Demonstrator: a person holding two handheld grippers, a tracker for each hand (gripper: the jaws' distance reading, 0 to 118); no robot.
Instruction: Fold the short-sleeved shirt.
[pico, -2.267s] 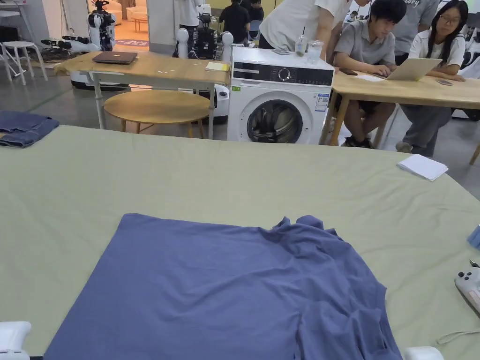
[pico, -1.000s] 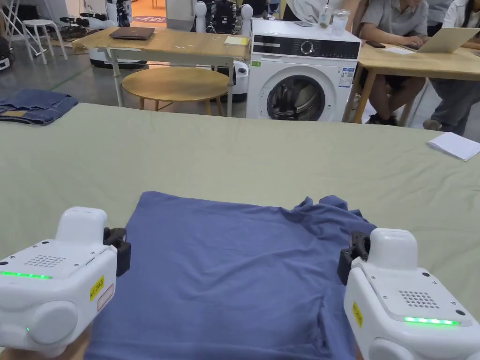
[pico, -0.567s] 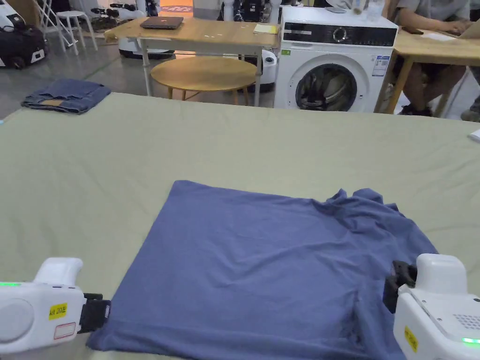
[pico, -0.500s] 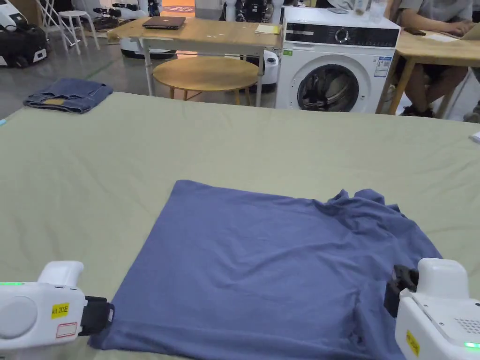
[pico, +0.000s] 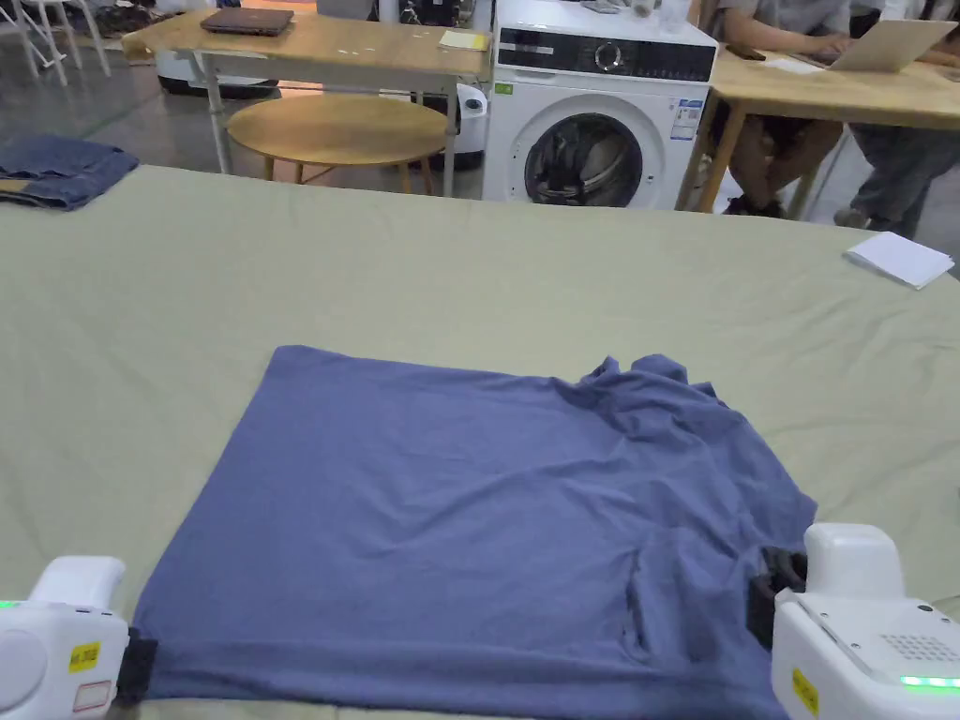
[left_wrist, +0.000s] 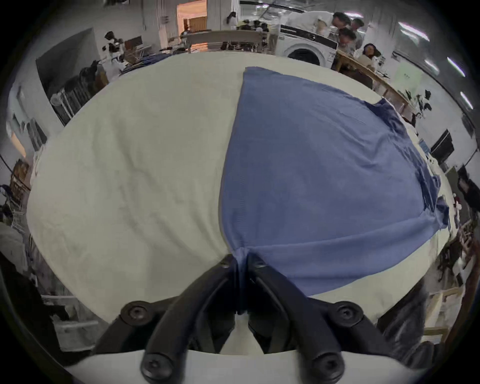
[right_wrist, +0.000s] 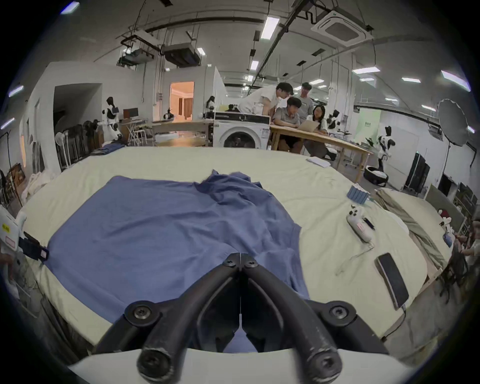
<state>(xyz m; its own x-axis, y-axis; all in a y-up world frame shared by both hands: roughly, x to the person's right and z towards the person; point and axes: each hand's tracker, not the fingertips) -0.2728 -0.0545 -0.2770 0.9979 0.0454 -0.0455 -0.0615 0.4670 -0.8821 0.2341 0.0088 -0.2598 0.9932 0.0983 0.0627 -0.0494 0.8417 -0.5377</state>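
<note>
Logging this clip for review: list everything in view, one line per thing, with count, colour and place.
shirt: one, blue, spread on the near part of the bed sheet, bunched at its right side
bed sheet: one, pale green, covers the work surface
jeans: one folded pair, blue, far left corner
paper: one white stack, far right edge
phone: one, black, right of the shirt
controller: one, white, right of the shirt
washing machine: one, white, beyond the bed sheet
round table: one, wooden, left of the washing machine
left tongs: black, shut on the shirt's near left corner
right tongs: black, shut, over the shirt's right side
</note>
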